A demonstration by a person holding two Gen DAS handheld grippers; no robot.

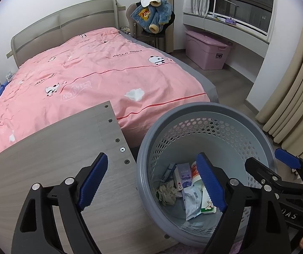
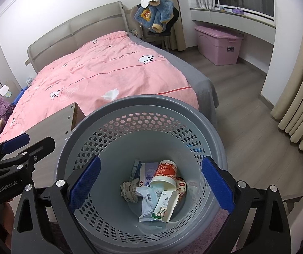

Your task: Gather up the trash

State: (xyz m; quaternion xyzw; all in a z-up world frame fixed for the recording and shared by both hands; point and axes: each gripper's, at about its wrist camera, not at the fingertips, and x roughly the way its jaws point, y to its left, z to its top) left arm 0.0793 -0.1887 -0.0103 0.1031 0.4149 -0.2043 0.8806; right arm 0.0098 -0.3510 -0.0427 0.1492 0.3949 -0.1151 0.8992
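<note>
Both tools were hanging over the grey basket (image 2: 143, 114) at the foot of the bed (image 1: 88, 67), angled down into it. The left tool (image 1: 151, 184) was spread wide with nothing between its pads, one finger over the wooden surface (image 1: 45, 158) and the other over the basket's mouth. The right tool (image 2: 151, 182) was spread wide too, empty, framing the pile at the bottom. So most of the trash was already in: a paper cup (image 2: 165, 174) lying on its side, a small carton (image 2: 164, 206) near the front, a plastic wrapper (image 2: 148, 201), a crumpled paper wad (image 2: 130, 191) to the left, plus a couple of little boxes (image 2: 149, 170) at the far side. What looked left over was a white tissue (image 1: 134, 94) on the pink duvet, just beyond the basket's far rim. My guess is that was the next thing to go for. It should weigh basically nothing and squash flat, so no worry about breaking it, but it'll be floppy and could slip out of a loose pinch or drag the duvet along. I'd come down on the puffy middle of the wad and clamp fully, keeping the pads off the fabric underneath. The basket itself looked like light, thin plastic with holes in the wall, so easy to knock over if a tool bumps the rim. Couldn't tell if anything else was lying around on the floor (image 2: 246, 105).
</note>
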